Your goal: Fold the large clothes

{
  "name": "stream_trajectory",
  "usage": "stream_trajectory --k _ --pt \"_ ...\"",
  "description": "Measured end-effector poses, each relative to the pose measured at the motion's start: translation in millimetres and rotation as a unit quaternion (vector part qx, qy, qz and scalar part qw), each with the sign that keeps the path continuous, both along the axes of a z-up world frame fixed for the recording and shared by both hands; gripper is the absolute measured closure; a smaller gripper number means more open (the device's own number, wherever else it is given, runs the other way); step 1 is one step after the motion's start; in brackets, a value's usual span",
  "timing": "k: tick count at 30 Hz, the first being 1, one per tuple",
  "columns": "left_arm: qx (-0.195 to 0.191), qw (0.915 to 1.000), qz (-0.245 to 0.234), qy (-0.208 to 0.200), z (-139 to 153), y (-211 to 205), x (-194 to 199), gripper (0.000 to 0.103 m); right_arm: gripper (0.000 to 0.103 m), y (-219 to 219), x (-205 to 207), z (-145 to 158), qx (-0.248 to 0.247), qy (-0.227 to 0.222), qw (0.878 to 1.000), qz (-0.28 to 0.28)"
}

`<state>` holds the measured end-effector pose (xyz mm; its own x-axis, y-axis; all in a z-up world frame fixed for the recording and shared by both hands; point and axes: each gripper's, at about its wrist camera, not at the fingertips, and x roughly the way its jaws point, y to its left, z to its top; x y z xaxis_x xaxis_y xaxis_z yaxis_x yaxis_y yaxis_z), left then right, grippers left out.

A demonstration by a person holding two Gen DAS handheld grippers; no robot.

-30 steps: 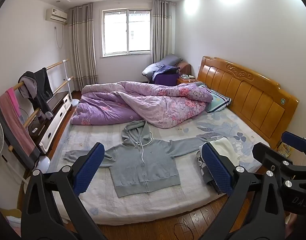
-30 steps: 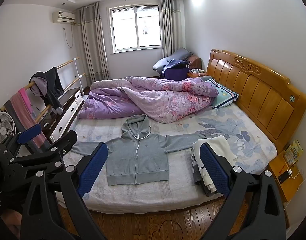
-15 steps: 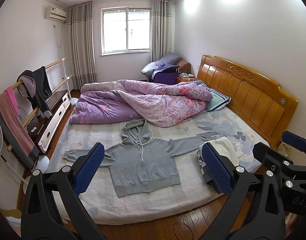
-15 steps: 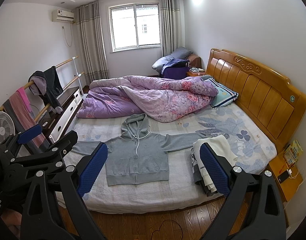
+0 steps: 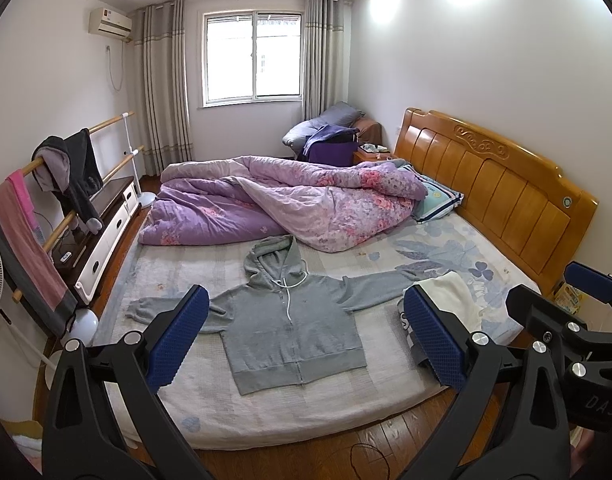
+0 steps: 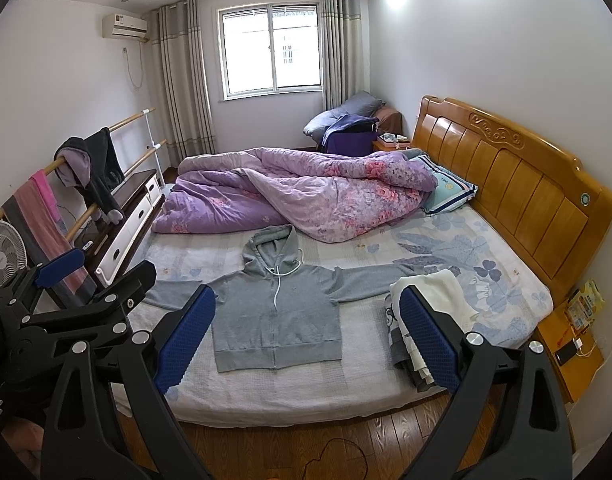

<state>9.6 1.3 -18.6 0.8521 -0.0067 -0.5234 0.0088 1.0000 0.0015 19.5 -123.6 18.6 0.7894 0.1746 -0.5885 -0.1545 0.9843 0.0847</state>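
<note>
While both grippers' fingers (image 5: 178, 336) (image 6: 430, 340) gape wide and empty, the grey zip hoodie (image 5: 290, 328) lies flat on the bed (image 6: 306, 396), well beyond them.

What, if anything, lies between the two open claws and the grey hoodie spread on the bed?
Nothing visible blocks the way. The grey hoodie lies flat on the bed, open to both the left claw and right claw. The folded clothes pile sits beside its sleeve, off to the side.

Matt grey cloth hoodie (image 5: 290, 328)
</note>
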Motion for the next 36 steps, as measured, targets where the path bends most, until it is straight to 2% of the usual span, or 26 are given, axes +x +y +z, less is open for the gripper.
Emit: stream_trajectory --k 1,2,5,14,22,31,36 --pt "-0.002 1.0 -0.001 0.002 -13.1 10.6 11.3 0.005 0.013 0.2 1.5 -2.4 0.0 0.001 1.0 0.0" --pt "-0.002 1.0 0.0 0.003 -16.6 14.0 13.9 0.005 0.013 18.0 3.9 -6.9 -0.002 0.002 1.0 0.0" --pt "-0.003 1.0 0.001 0.006 -24.3 24.0 18.7 0.005 0.013 23.1 4.7 -11.1 -0.005 0.005 1.0 0.002" --pt "-0.004 0.9997 0.012 0.019 -27.5 57.9 20.0 0.005 0.013 43.0 12.0 -21.0 -0.014 0.015 1.0 0.013" --pt "-0.014 0.9985 0.017 0.05 -40.8 76.5 28.2 0.005 0.013 46.6 17.6 -35.7 -0.027 0.047 0.999 0.006" --pt "-0.011 0.9971 0.005 0.075 -55.9 75.3 30.4 0.005 0.013 45.0 10.4 -49.9 -0.028 0.074 0.997 -0.01" --pt "-0.012 0.9974 -0.008 0.071 -55.6 67.6 33.8 0.005 0.013 33.1 1.1 -52.4 -0.039 0.093 0.995 -0.005"
